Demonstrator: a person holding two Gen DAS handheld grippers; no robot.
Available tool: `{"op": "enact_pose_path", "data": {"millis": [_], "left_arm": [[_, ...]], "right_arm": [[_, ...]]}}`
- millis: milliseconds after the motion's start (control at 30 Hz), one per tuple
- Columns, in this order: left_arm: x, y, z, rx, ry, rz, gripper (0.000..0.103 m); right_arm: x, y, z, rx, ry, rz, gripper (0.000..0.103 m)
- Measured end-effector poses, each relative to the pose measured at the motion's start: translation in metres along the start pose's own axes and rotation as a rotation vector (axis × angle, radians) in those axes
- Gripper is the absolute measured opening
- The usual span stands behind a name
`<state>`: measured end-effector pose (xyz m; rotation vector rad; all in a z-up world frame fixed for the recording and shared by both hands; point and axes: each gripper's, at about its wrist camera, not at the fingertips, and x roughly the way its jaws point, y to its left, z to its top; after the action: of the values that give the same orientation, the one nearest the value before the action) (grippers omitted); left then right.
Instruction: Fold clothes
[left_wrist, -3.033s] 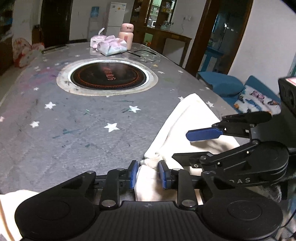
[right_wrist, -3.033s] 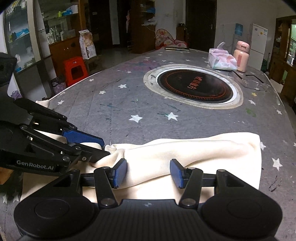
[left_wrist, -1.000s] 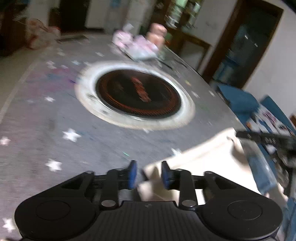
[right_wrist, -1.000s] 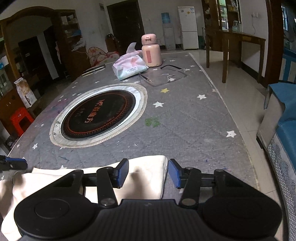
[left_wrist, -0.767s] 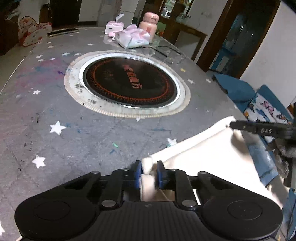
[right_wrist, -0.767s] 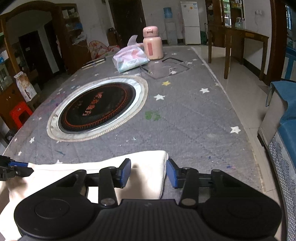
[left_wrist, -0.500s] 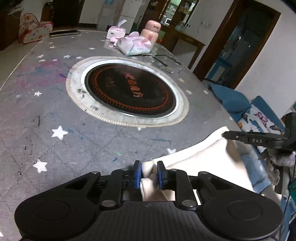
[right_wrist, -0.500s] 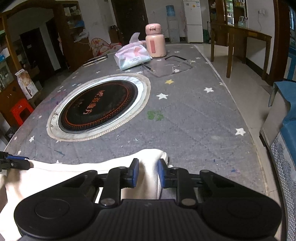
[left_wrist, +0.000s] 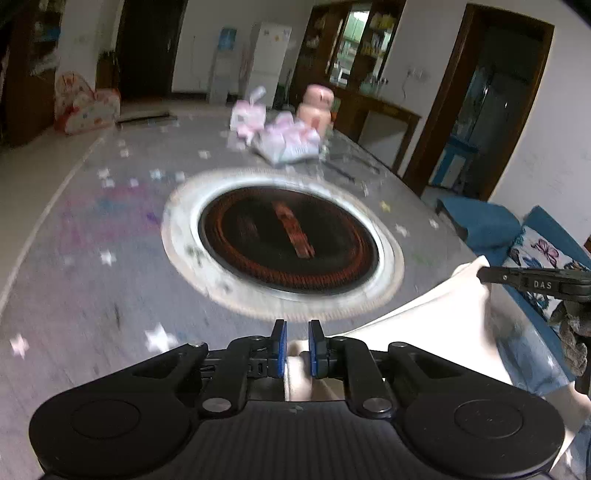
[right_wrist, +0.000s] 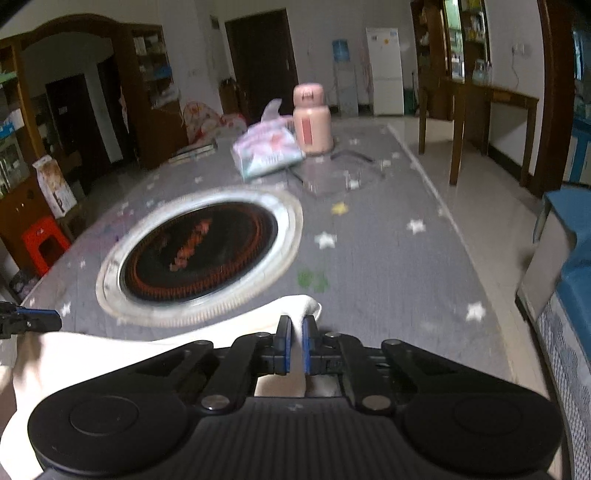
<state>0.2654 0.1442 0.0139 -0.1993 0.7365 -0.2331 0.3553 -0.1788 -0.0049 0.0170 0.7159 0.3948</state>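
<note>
A cream garment (left_wrist: 424, 325) lies at the near edge of the grey star-patterned table (left_wrist: 92, 295). My left gripper (left_wrist: 294, 332) pinches one of its corners; its jaws are closing with the cloth bunched between the blue pads. In the right wrist view, my right gripper (right_wrist: 295, 325) is shut on the other corner of the garment (right_wrist: 66, 362), which pokes up past the fingertips. The cloth hangs stretched between the two grippers. Each gripper shows at the edge of the other's view: the right gripper's fingers (left_wrist: 517, 282) and the left gripper's fingers (right_wrist: 33, 321).
A round black hob (left_wrist: 288, 243) is set into the table's middle. Behind it stand a tissue pack (left_wrist: 288, 144) and a pink flask (left_wrist: 317, 107). A blue sofa (left_wrist: 491, 221) sits right of the table. A red stool (right_wrist: 44, 240) is on the floor at left.
Both grippers went from open around the cloth's corners to pinching them. The left one then rose a little, and the garment's edge now stretches taut between them.
</note>
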Motion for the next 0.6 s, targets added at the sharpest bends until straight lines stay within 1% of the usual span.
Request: {"op": "enact_pose_path", "data": {"millis": [67,133,200,233,300,333,367,400,433,467,500,533,567,600], "left_arm": [[0.0,0.007,0.007,-0.02,-0.007,-0.042,0.017],[0.002,0.011,0.007,-0.018,-0.006,-0.027,0.019],[0.004,0.015,0.003,-0.015,0.002,0.008,0.022],[0.003,0.017,-0.002,-0.028,0.007,0.014,0.026],[-0.004,0.02,-0.01,-0.03,0.005,0.039,0.043],[-0.007,0.022,-0.014,-0.03,0.004,0.052,0.06],[-0.01,0.024,-0.018,-0.031,0.003,0.065,0.068],[-0.015,0.025,-0.022,-0.028,0.002,0.078,0.07],[-0.02,0.026,-0.027,-0.017,0.001,0.096,0.076],[-0.025,0.026,-0.032,-0.012,0.001,0.117,0.087],[-0.031,0.028,-0.038,-0.012,-0.001,0.139,0.093],[-0.036,0.028,-0.045,-0.014,-0.007,0.157,0.1],[-0.042,0.029,-0.051,-0.015,-0.011,0.172,0.103],[-0.047,0.028,-0.056,-0.014,-0.011,0.177,0.103]], "right_arm": [[0.002,0.003,0.007,0.002,-0.025,0.003,0.005],[0.005,0.005,0.012,-0.003,-0.042,0.006,0.006],[0.012,0.006,0.015,0.003,-0.025,0.001,0.007],[0.015,0.006,0.014,0.007,-0.013,-0.007,0.01],[0.018,0.008,0.011,-0.007,-0.001,-0.014,0.011],[0.017,0.009,0.01,-0.012,0.002,-0.013,0.014],[0.015,0.01,0.006,-0.02,0.009,-0.01,0.016],[0.012,0.013,0.003,-0.031,0.018,-0.004,0.019],[0.007,0.016,-0.001,-0.045,0.026,0.008,0.022],[0.002,0.02,-0.005,-0.064,0.036,0.025,0.025],[-0.004,0.025,-0.01,-0.084,0.045,0.044,0.034],[-0.011,0.03,-0.015,-0.104,0.051,0.062,0.041],[-0.018,0.037,-0.021,-0.13,0.058,0.084,0.042],[-0.027,0.046,-0.028,-0.161,0.067,0.112,0.042]]}}
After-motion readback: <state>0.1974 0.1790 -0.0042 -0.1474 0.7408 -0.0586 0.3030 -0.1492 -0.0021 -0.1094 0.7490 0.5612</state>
